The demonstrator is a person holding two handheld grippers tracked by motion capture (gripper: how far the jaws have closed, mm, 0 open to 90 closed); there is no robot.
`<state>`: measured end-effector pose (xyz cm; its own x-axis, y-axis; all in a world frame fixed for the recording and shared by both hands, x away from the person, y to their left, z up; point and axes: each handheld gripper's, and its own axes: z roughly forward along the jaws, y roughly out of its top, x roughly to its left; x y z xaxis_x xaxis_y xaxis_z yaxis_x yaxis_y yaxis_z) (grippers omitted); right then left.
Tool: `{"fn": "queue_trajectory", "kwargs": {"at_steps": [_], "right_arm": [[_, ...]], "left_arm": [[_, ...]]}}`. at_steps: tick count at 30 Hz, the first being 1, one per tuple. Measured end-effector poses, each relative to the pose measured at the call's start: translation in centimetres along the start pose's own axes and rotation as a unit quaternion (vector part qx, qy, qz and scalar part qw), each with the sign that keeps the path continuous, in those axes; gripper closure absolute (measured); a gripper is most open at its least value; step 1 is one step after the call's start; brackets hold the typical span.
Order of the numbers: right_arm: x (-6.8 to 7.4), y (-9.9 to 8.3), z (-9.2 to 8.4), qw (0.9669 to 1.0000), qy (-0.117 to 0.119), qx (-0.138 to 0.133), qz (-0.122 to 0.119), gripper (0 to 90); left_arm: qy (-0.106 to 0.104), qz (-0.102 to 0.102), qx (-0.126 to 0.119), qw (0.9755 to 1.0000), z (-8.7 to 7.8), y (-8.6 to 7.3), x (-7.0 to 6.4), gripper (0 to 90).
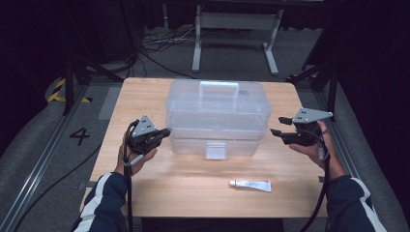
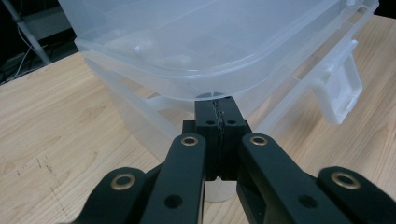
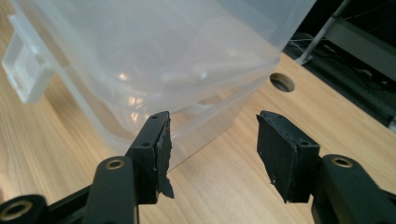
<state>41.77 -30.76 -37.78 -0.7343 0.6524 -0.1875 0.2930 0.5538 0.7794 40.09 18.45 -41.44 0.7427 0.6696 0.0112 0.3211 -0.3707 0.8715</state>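
Standing mid-table, the clear box (image 1: 217,118) is judged light, stiff and slippery, best taken under its lid rim. The left gripper (image 2: 219,116) is pressed shut against one end; the right gripper (image 3: 212,154) is held apart, jaws empty.

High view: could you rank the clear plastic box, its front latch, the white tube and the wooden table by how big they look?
1. wooden table
2. clear plastic box
3. white tube and front latch: they look much alike, so no ranking.
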Motion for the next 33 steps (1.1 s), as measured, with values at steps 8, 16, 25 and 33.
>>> {"fn": "queue_trajectory", "kwargs": {"at_steps": [8, 16, 25, 33], "right_arm": [[0.7, -0.3, 1.1, 0.9999, 0.002, -0.011, -0.006, 45.2], [0.8, -0.3, 1.3, 0.9994, -0.007, -0.033, -0.007, 45.6], [0.9, -0.1, 1.2, 0.9979, -0.021, -0.06, -0.012, 47.3], [1.2, 0.7, 0.8, 0.9926, -0.048, -0.109, -0.023, 53.8]], "left_arm": [[0.002, 0.002, 0.0, 1.0, 0.1, 0.2, 0.1, 89.8], [0.006, 0.004, -0.004, 1.0, 0.2, 0.4, 0.1, 89.7], [0.017, 0.009, -0.003, 0.9998, 0.0, 0.6, 0.1, 82.3], [0.02, 0.013, -0.001, 0.9997, -0.2, 0.5, 0.0, 75.1]]}}
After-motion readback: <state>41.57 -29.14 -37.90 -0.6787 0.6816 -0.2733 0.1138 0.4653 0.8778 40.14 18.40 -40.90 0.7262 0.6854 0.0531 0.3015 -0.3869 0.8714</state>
